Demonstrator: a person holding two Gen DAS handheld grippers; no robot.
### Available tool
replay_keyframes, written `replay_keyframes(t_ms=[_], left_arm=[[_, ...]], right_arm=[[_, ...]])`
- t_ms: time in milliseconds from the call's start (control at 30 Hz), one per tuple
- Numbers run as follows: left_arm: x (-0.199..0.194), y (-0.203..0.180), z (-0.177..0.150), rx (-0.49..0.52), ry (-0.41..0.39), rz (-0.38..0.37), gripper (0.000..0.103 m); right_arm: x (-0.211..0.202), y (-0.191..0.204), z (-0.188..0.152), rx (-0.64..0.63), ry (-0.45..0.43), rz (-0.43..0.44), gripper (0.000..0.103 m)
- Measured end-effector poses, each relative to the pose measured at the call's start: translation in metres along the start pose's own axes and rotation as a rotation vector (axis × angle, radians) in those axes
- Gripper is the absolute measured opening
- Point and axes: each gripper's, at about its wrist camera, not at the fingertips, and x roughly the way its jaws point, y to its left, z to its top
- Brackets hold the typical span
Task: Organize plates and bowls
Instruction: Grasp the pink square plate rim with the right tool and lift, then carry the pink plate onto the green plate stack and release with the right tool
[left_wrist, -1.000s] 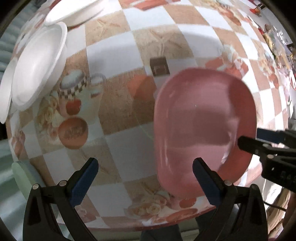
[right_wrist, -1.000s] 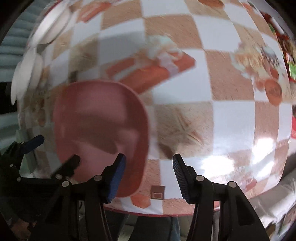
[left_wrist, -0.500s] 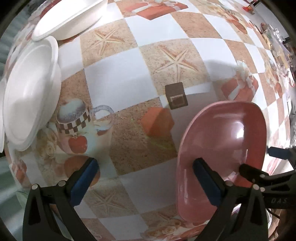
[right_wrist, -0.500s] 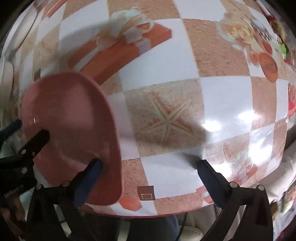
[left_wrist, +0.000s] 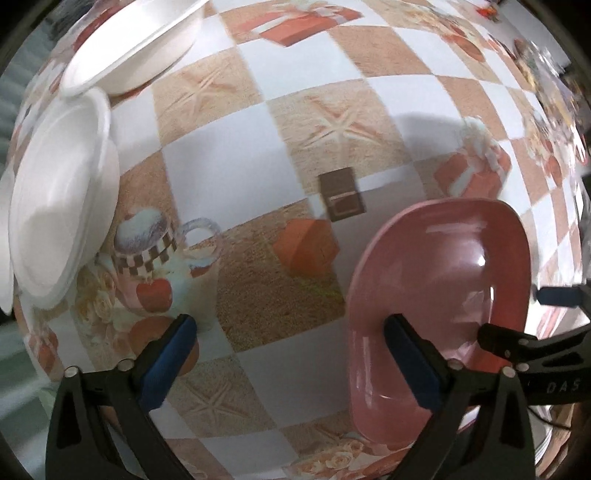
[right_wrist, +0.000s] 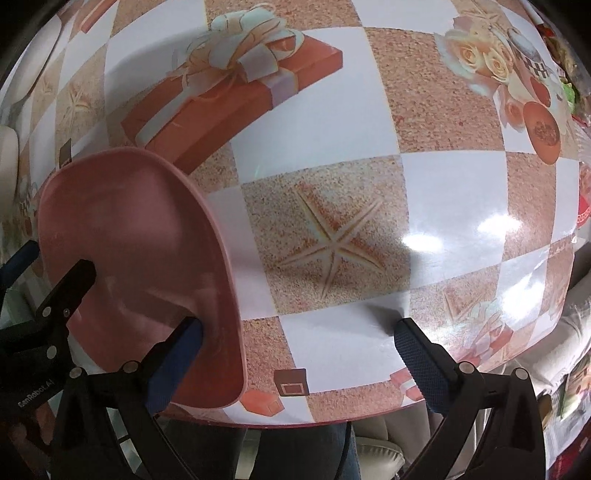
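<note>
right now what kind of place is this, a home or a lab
Most likely a home dining or kitchen table. It wears a printed checkered tablecloth with starfish, gift boxes and mugs, carries a pink dish and white foam bowls, and a seated person's legs show at the table's edge.

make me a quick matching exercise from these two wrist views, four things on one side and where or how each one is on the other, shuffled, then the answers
Things
1. pink dish
2. white bowls
3. left gripper
4. right gripper

Places or states
A. wide open, one finger over the pink dish, the other over the tablecloth's white square
B. near the table's front edge, free of both grippers
C. jaws closing, nothing between them
D. at the table's left edge in the left wrist view

Pairs: 1-B, 2-D, 3-C, 4-A
</note>
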Motion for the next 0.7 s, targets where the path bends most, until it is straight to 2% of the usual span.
replay_keyframes(t_ms=[33, 67, 133, 167, 200, 233, 267, 300, 433, 567, 700], left_arm=[[-0.003, -0.004, 0.001, 0.023, -0.001, -0.006, 0.089], [-0.007, -0.008, 0.001, 0.033, -0.001, -0.011, 0.086], [-0.012, -0.015, 0.0, 0.055, 0.001, -0.018, 0.075], [-0.015, -0.019, -0.001, 0.07, 0.0, -0.022, 0.071], [-0.017, -0.023, -0.001, 0.085, 0.001, -0.025, 0.064], [-0.022, -0.028, -0.002, 0.106, -0.004, -0.031, 0.049], [-0.024, -0.031, -0.002, 0.118, -0.007, -0.044, 0.038], [-0.025, -0.033, -0.003, 0.128, -0.001, -0.051, 0.03], [-0.024, -0.027, -0.012, 0.089, 0.026, -0.065, 0.029], [-0.017, -0.019, -0.046, 0.094, 0.048, -0.054, 0.029], [-0.013, -0.004, -0.077, 0.049, 0.076, -0.061, 0.029]], right_arm=[[0.001, 0.0, -0.002, 0.007, -0.002, 0.003, 0.099], [-0.002, 0.003, -0.003, 0.013, -0.012, 0.008, 0.093], [-0.011, 0.014, -0.006, -0.022, -0.043, 0.002, 0.074], [-0.018, 0.024, -0.009, -0.068, -0.069, -0.005, 0.055], [-0.021, 0.031, -0.011, -0.102, -0.084, -0.005, 0.03], [-0.024, 0.039, -0.012, -0.14, -0.095, 0.002, 0.023], [-0.024, 0.044, -0.013, -0.157, -0.095, -0.011, 0.022], [-0.024, 0.045, -0.012, -0.154, -0.086, 0.012, 0.022], [-0.023, 0.047, -0.015, -0.153, -0.053, 0.019, 0.022], [-0.017, 0.054, -0.02, -0.191, -0.005, 0.009, 0.022], [-0.015, 0.064, -0.025, -0.207, 0.033, 0.024, 0.022]])
